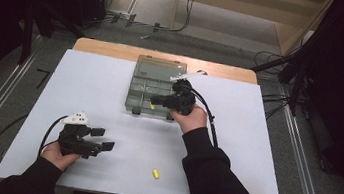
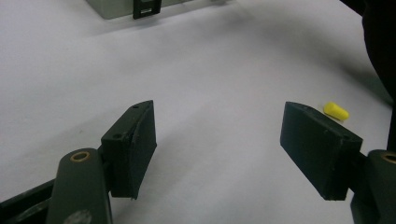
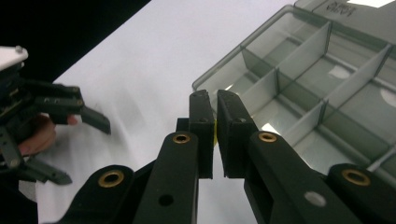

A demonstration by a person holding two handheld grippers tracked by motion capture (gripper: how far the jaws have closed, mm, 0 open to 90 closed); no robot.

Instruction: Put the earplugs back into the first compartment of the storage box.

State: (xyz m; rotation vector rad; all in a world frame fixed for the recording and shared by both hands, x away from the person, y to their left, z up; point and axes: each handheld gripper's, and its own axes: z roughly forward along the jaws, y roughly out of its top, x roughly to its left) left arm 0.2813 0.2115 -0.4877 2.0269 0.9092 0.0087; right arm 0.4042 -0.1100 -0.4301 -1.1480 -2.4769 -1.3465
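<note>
Nearest me, my right gripper point(image 3: 213, 133): jaws pinching small yellow plastic plug point(image 3: 214, 132), poised at near edge of clear grey plastic compartment box point(image 3: 299, 70); box cells lie toward 1 o'clock. My left gripper point(image 2: 217, 144) spread wide, empty; second small yellow tapered plug point(image 2: 335, 111) on white table sheet point(image 2: 210, 65) at 2 o'clock, long axis crosswise.

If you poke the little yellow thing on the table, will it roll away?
Probably. The yellow piece looks rounded and tapered in the left gripper view, so it would likely roll in a curve. It looks tiny, so likely light and easily flicked on the smooth white sheet.
</note>
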